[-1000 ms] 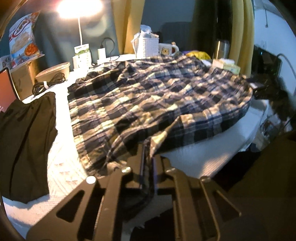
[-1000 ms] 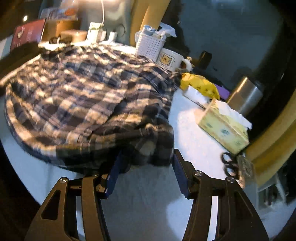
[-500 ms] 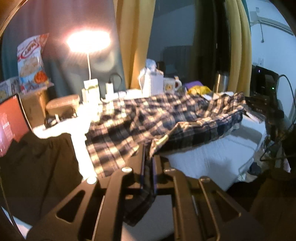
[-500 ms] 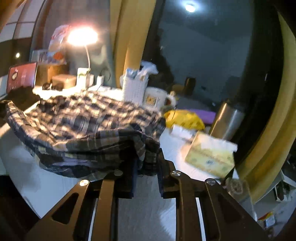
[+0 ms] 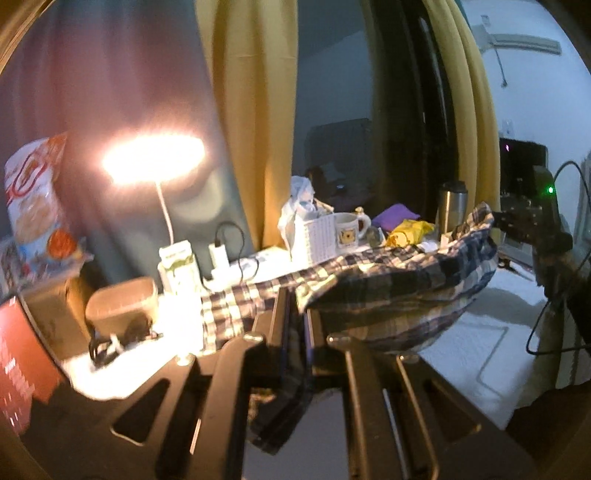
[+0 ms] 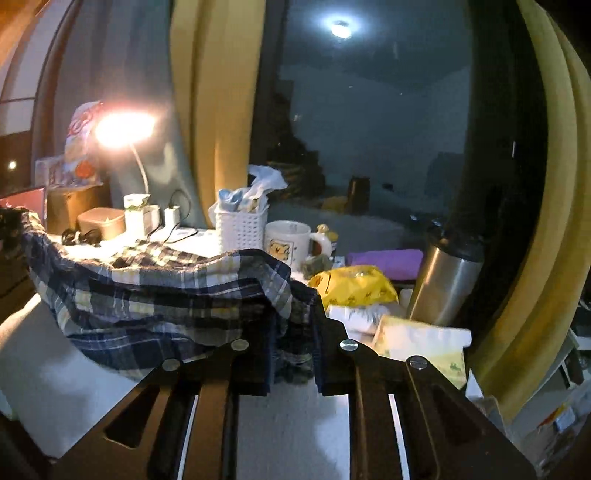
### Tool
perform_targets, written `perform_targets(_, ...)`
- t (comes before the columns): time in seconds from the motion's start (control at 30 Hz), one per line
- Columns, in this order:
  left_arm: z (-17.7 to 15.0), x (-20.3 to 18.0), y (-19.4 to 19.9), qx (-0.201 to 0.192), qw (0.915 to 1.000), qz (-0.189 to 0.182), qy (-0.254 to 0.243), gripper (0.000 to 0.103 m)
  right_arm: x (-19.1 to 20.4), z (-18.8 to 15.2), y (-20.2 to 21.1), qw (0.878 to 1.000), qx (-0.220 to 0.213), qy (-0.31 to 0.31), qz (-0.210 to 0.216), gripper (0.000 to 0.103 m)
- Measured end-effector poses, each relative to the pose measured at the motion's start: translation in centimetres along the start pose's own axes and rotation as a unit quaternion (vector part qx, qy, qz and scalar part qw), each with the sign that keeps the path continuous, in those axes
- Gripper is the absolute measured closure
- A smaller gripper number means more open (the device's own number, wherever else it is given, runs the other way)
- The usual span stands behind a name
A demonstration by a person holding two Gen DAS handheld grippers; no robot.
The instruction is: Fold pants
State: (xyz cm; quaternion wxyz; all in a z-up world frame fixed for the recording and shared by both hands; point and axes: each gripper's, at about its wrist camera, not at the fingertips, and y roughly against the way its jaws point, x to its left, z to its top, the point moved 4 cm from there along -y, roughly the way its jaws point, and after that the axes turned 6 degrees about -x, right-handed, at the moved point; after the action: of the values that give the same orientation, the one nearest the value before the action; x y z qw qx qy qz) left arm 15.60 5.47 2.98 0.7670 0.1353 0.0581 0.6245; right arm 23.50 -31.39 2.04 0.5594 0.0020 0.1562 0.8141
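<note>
Plaid pants (image 5: pixel 399 280) in the left wrist view hang lifted above the white table (image 5: pixel 476 343), one edge clamped in our left gripper (image 5: pixel 295 314), whose jaws are pressed together on the cloth. In the right wrist view we see the right gripper (image 6: pixel 293 332) closing its jaws on a bunched corner of the same pants (image 6: pixel 166 291), beside the yellow tissue box (image 6: pixel 424 347) and steel tumbler (image 6: pixel 443 284).

Room dim overall. Lit desk lamp (image 5: pixel 153 158) blows out to white glare, washing the tabletop below. A ceiling light reflection (image 6: pixel 340 28) shows in dark glass. Motion blur softens detail; fisheye bends and darkens edges.
</note>
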Motion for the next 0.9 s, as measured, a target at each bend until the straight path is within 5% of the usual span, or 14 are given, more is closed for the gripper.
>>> perform_targets(0.5, 1.9, 5.4, -10.7, 0.005, 0.9999, 0.0, -0.01, 0.096, -2.9, 3.0, -8.9, 0.999, 0.004, -0.039, -0.025, 0.087)
perform_targets(0.9, -0.2, 8.9, -20.2, 0.063, 0.9978, -0.013, 0.016, 0.096, -3.3, 2.6, -17.4, 0.997, 0.055, -0.029, -0.035, 0.087)
